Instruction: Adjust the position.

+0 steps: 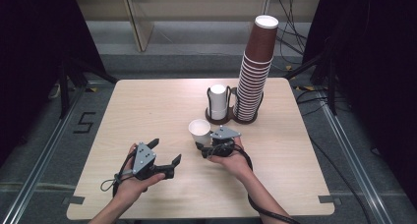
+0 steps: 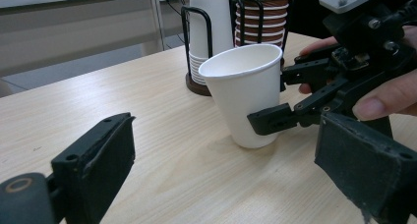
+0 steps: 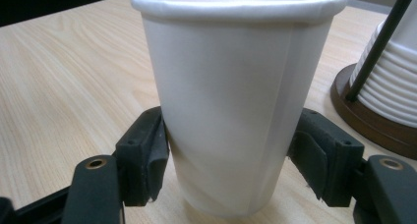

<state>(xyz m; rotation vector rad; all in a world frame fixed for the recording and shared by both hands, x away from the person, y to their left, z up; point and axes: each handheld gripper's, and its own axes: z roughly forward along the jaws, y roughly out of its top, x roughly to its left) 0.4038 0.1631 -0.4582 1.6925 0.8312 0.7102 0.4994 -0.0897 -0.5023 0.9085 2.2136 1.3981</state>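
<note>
A plain white paper cup [image 1: 199, 131] with a rolled rim (upright, mouth open, empty as far as shows) stands near the middle of the table [image 1: 147, 106]. The right gripper [image 1: 202, 148] clamps its lower wall; the left gripper [image 1: 164, 153] hangs spread, holding nothing.

The left gripper [image 1: 164, 154] is held low above the tabletop [image 1: 147, 106] near its front edge, jaws spread wide and gripping nothing. The right gripper [image 1: 202, 146] is held level near the middle, jaws clamped on a white cup [image 3: 236, 101].
</note>
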